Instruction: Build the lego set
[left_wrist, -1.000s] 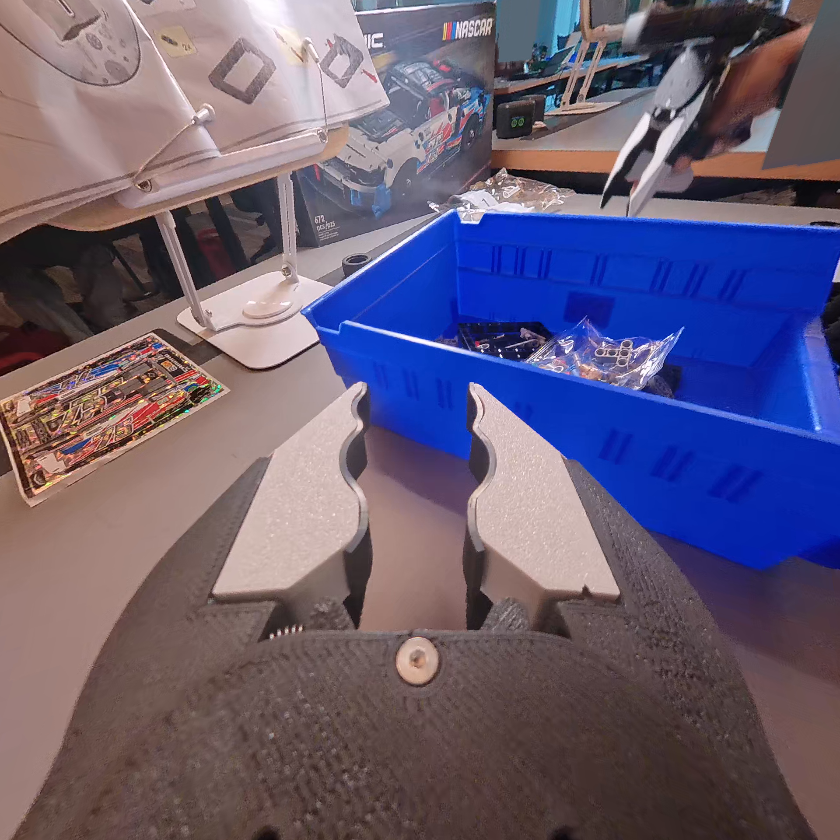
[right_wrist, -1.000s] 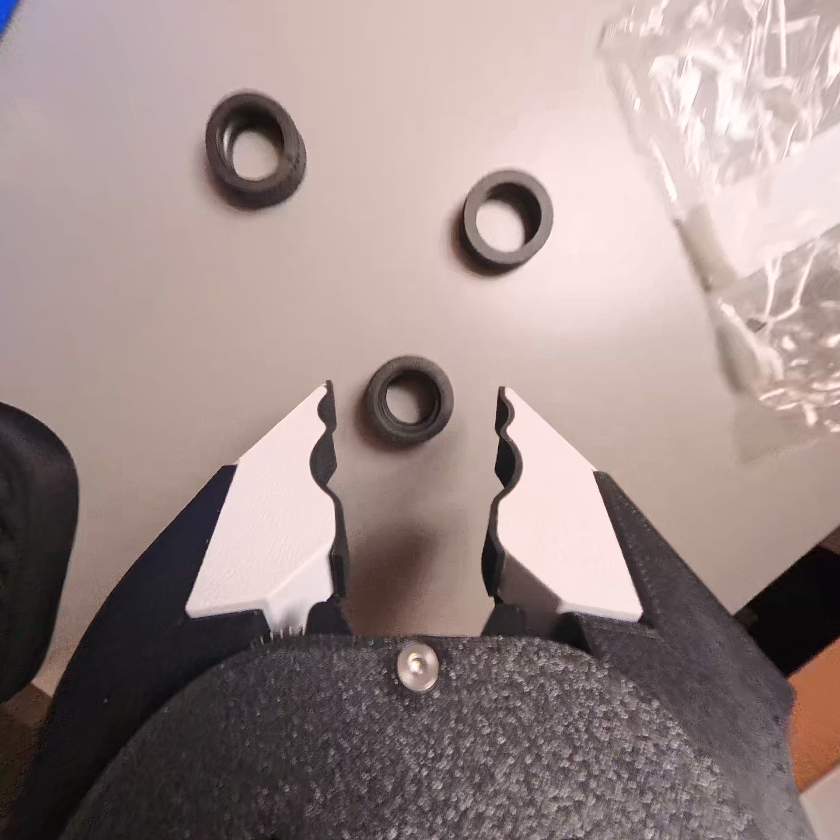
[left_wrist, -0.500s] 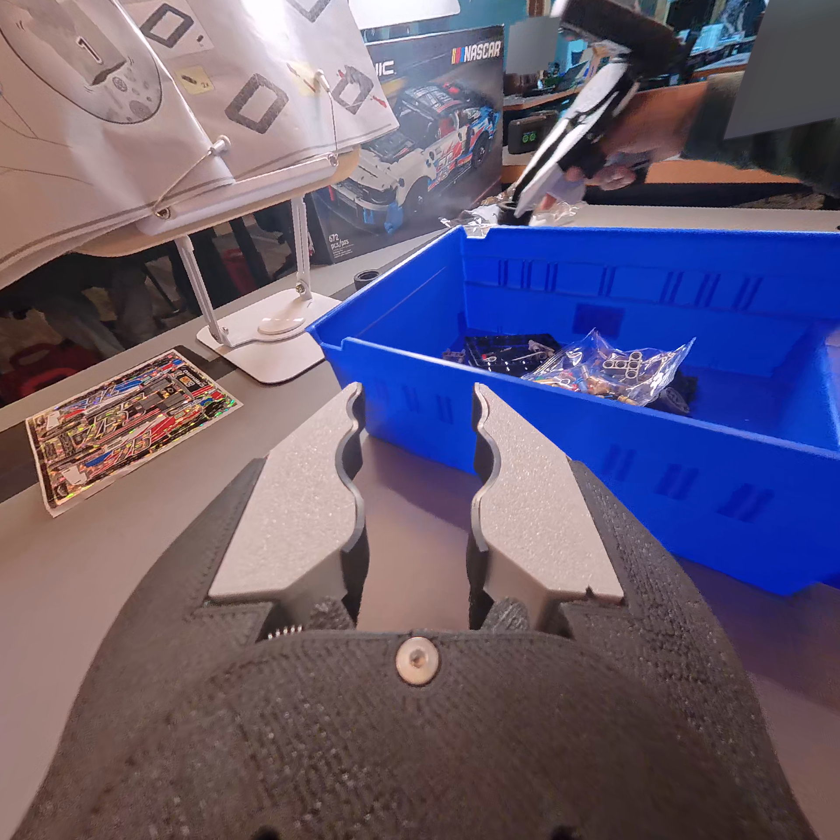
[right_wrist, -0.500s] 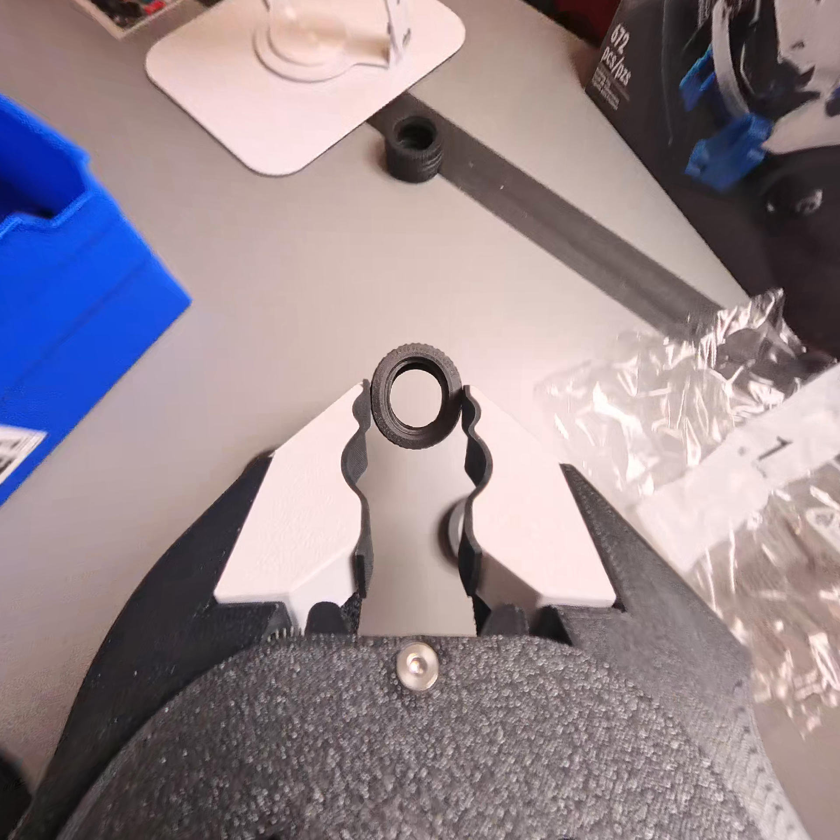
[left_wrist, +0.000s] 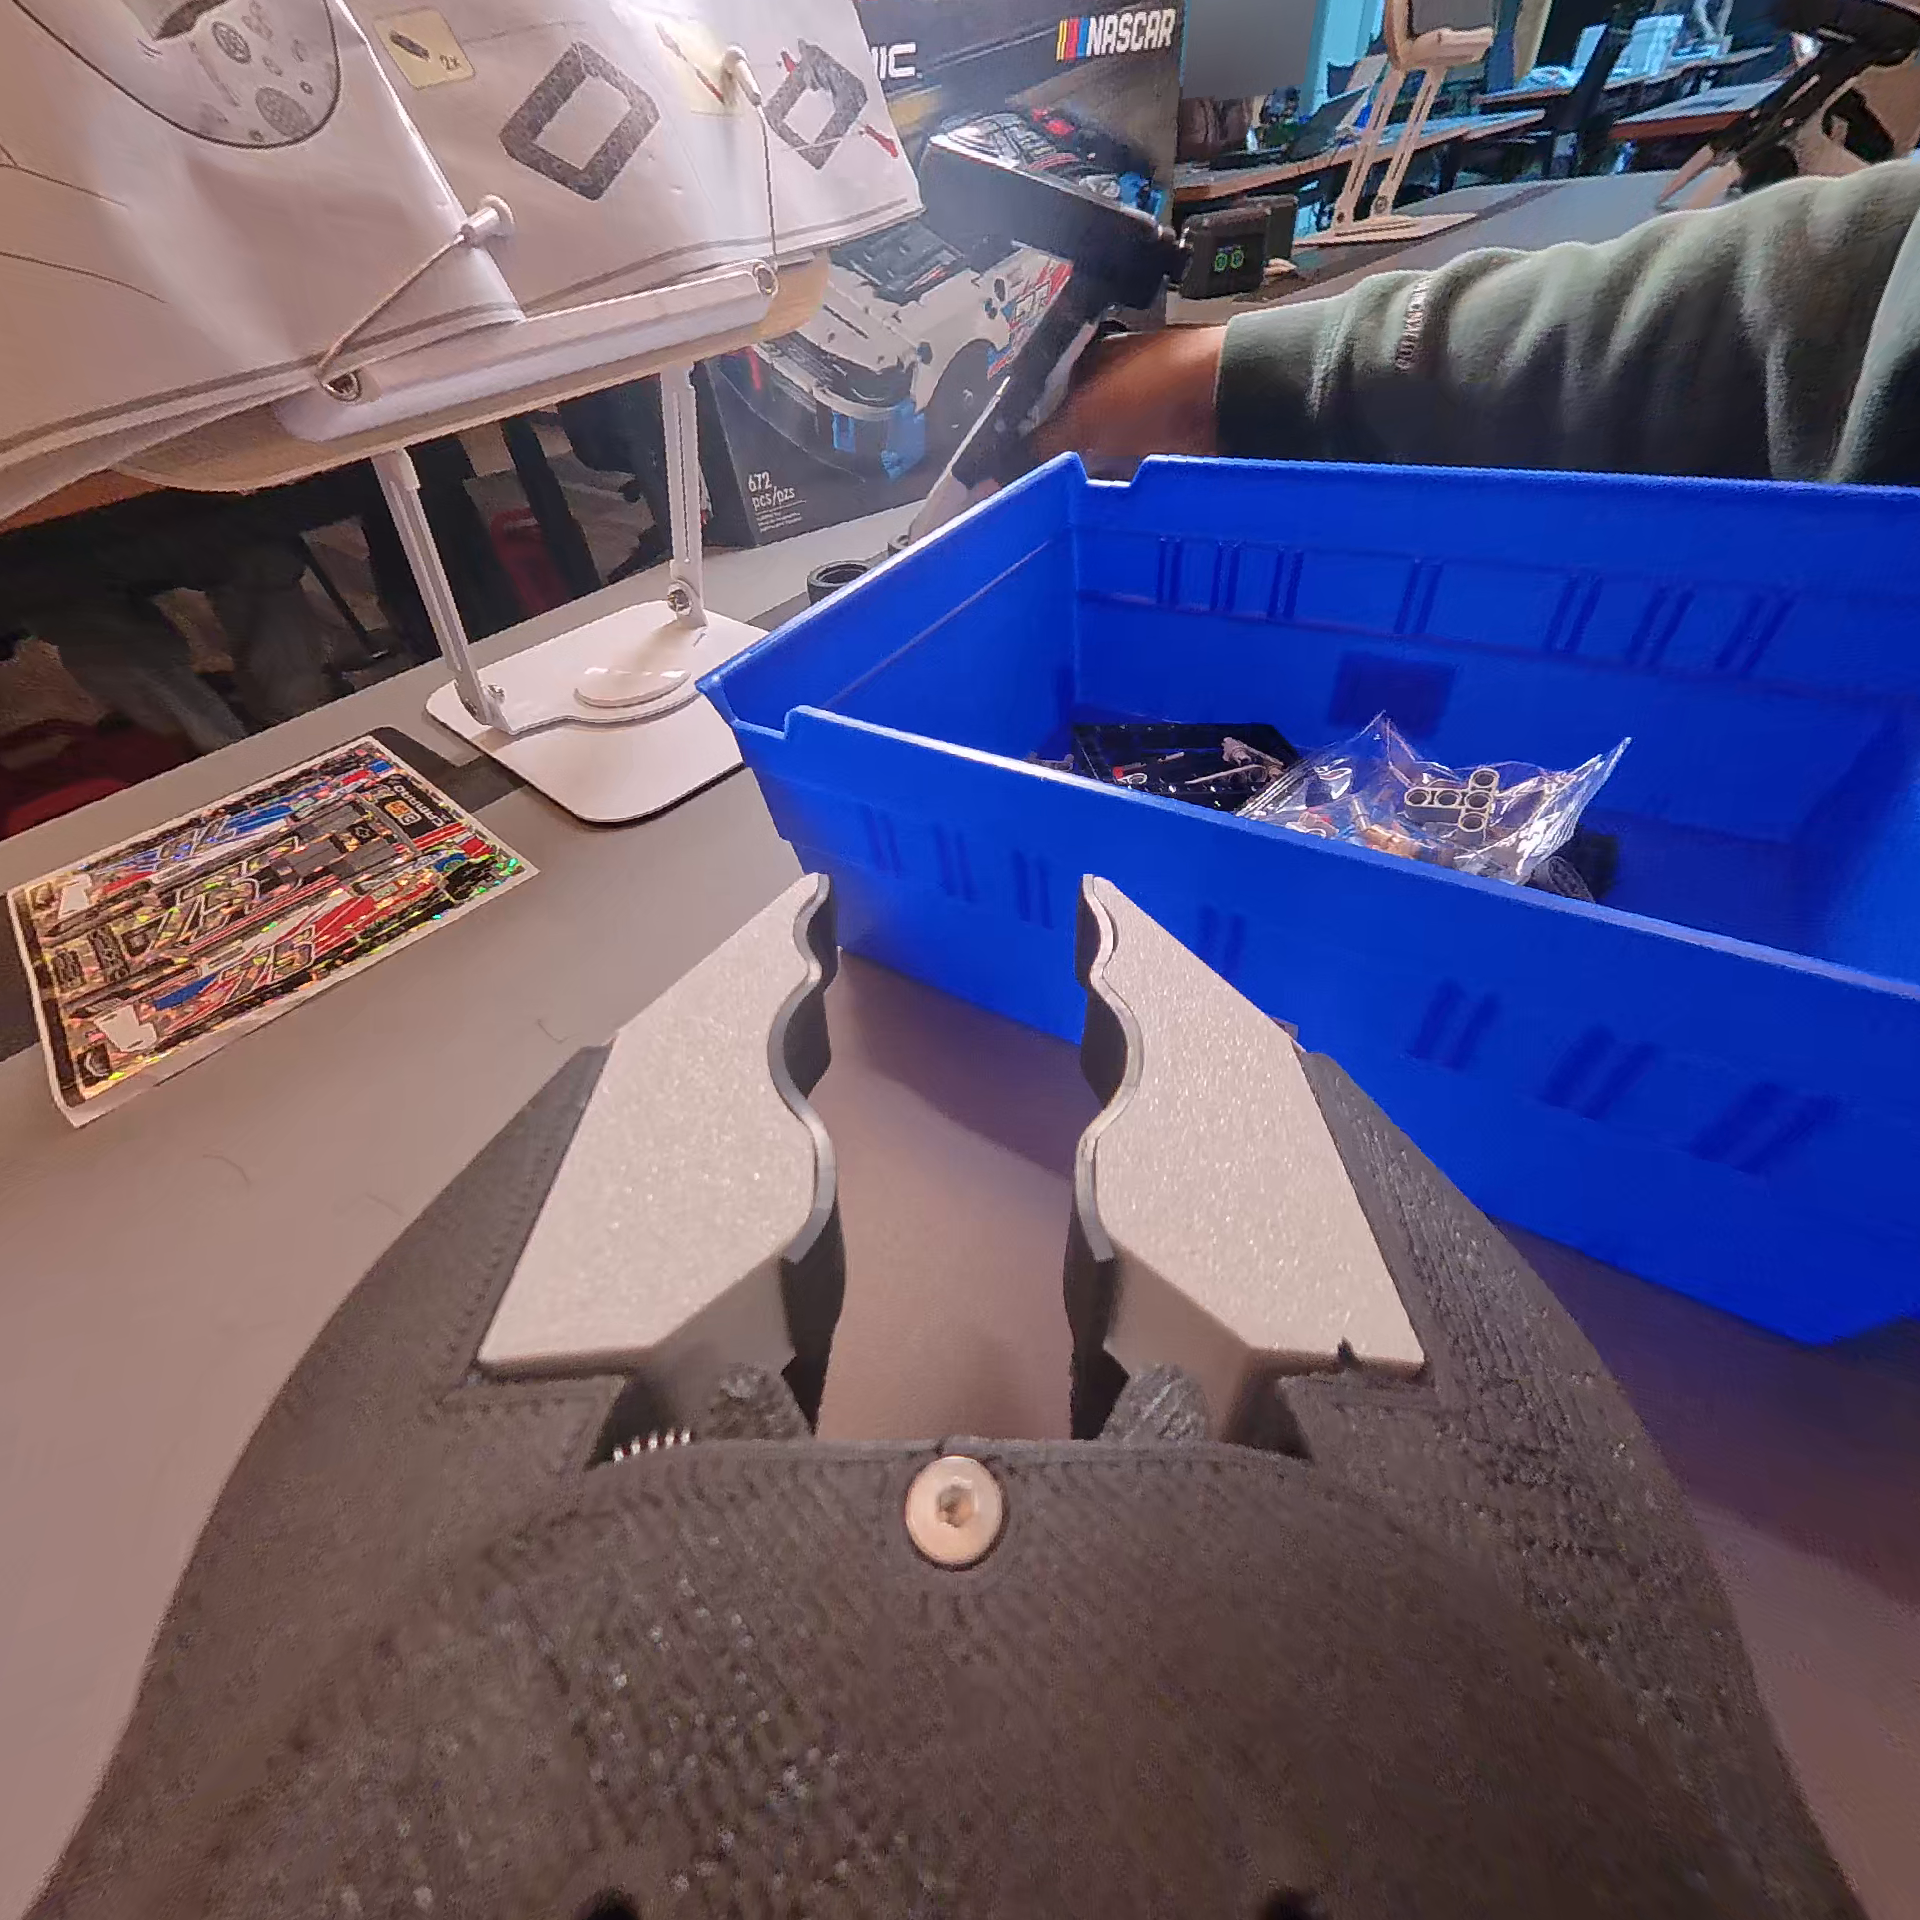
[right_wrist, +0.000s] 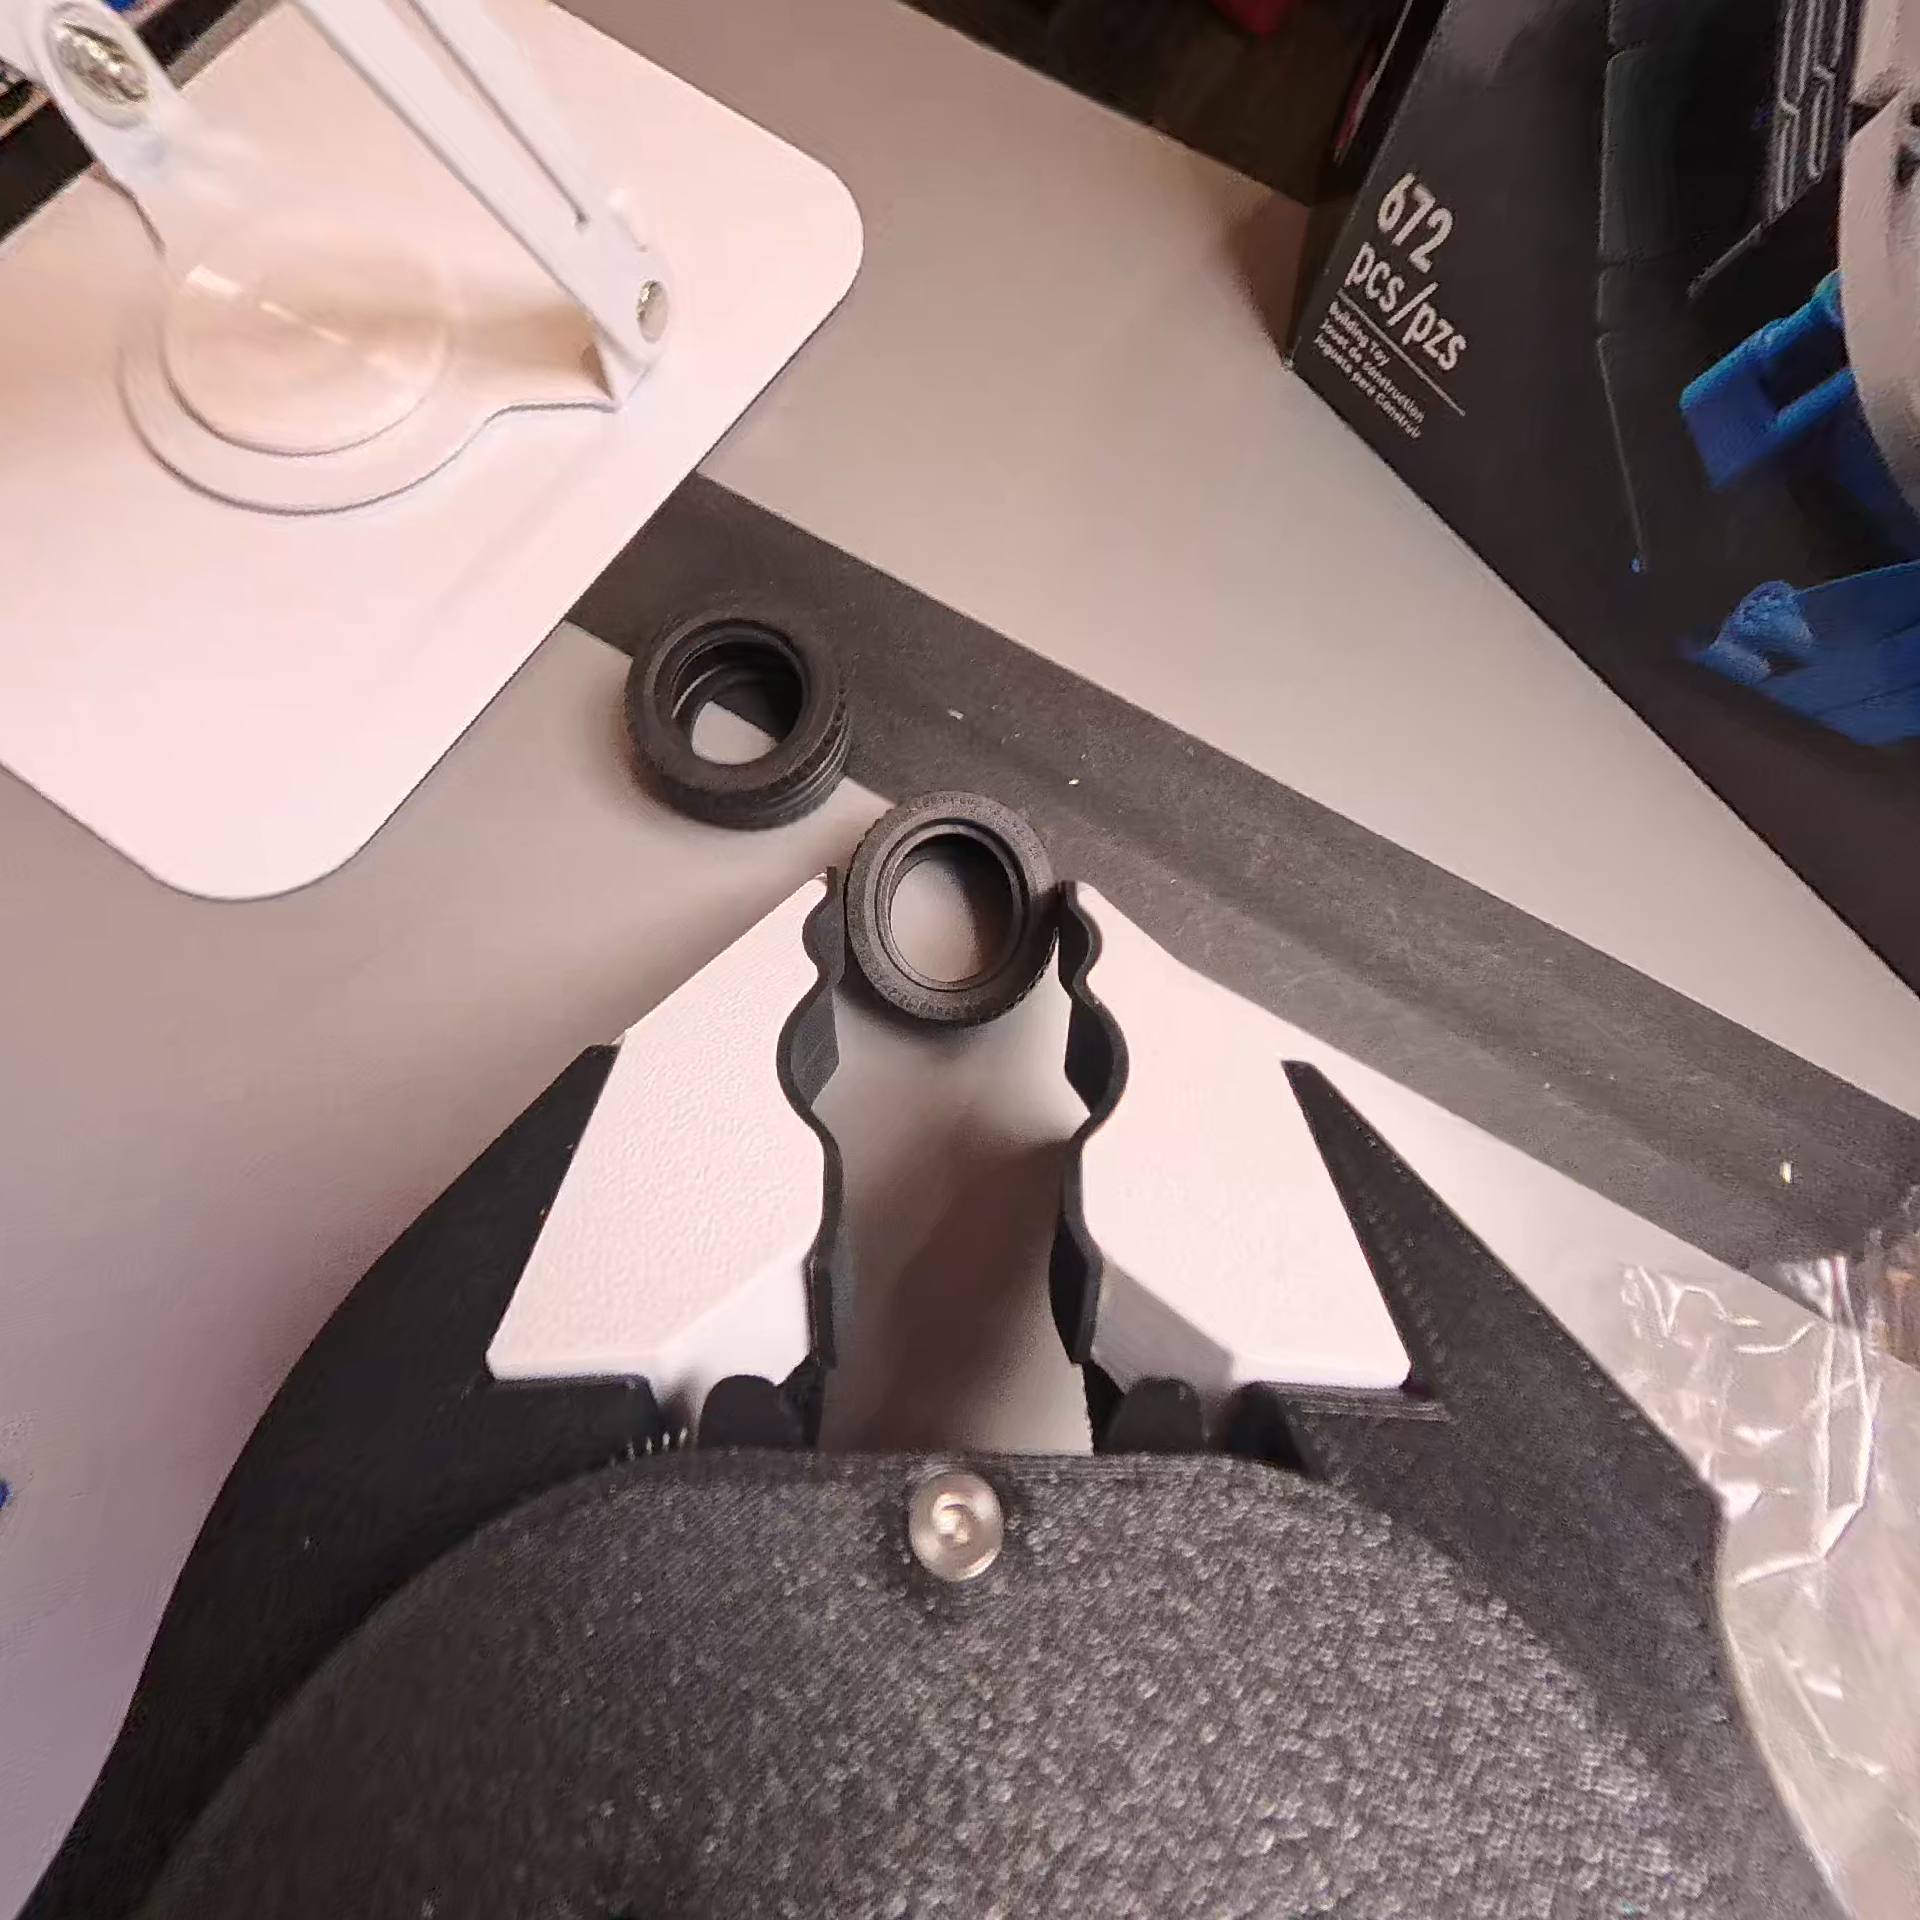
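So the right claw (right_wrist: 945, 899) has a small black tyre (right_wrist: 951, 914) pinched right at the very tips, the two sides closed in on its tread and nothing gripped further back. It hangs over the grey tabletop (right_wrist: 312, 1039), just this side of the dark strip (right_wrist: 1351, 935) that runs across it, and a second tyre (right_wrist: 740, 732) lies close by, partly on that strip and next to the white base (right_wrist: 260, 582) of the instruction stand. The set's box (right_wrist: 1621, 312) stands off to the right and a clear plastic bag (right_wrist: 1766, 1455) lies at the lower right.

My guess is that the step is parking this tyre next to the other one. To do it well I'd bring it low before letting go, because the grip is only on the outermost notch and a rubber ring dropped from any height will bounce or roll. I'd set it down flat, open the claw gently, and keep it off the edge of the strip so it doesn't tip.

Orientation: the tyre's hole faces pretty much up at the camera, tilted a bit, so its axle line runs roughly straight up from the tabletop. It's a ring, so there's no real long axis, and the claw squeezes across its width.

The left claw (left_wrist: 951, 914) is partway open with nothing in it, sitting low over the tabletop just in front of the blue bin (left_wrist: 1351, 966), which holds a bag of parts (left_wrist: 1455, 805). A sticker sheet (left_wrist: 249, 904) lies off to its left.
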